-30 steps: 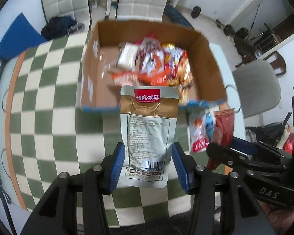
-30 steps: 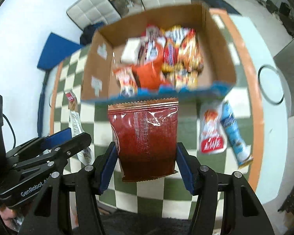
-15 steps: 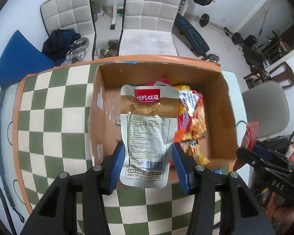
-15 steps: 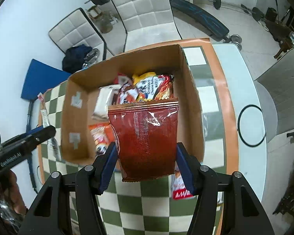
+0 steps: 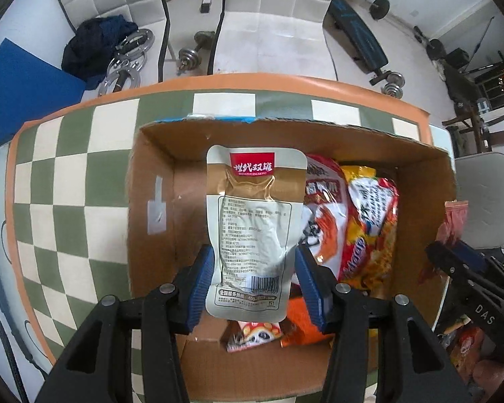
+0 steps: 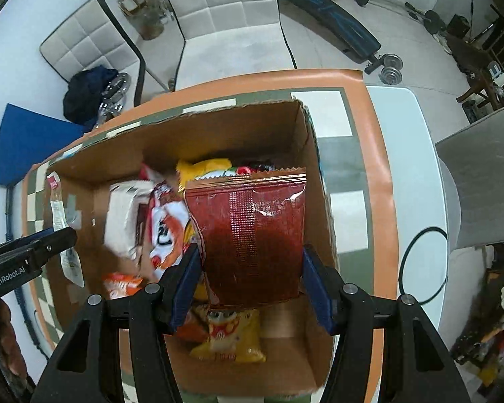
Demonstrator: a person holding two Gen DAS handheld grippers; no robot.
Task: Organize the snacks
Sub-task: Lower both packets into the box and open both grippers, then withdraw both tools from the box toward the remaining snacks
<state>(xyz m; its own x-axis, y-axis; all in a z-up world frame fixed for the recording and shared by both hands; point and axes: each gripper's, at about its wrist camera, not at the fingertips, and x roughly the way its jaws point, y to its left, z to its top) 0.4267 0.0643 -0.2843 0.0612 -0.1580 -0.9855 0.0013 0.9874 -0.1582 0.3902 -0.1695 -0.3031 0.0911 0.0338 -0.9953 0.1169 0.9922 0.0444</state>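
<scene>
Desk (image 5: 67, 181): I see a green-and-white checked top with an orange border, carrying the box.
Cardboard box (image 5: 430, 181): open-topped; its right half is heaped with snack bags (image 5: 366, 221), its left half shows bare floor.
Red foil packet (image 6: 252, 235): my right gripper (image 6: 250, 285) has its fingers closed on the lower edge; it hangs over the box's right side.
White-and-gold pouch (image 5: 253, 228): my left gripper (image 5: 253, 283) has its fingers clamped on the bottom, above the box's bare left-centre.
Risk: I judge the red packet, released here, could land on the heap and slide, or catch the right wall just beside it.
Risk, second: the two grippers work side by side, so lowering together could knock them.
Surroundings: white quilted chairs (image 6: 225, 20), a weight bench (image 6: 329, 10) and dumbbells (image 6: 391, 62) stand beyond the desk, well apart from the work.
</scene>
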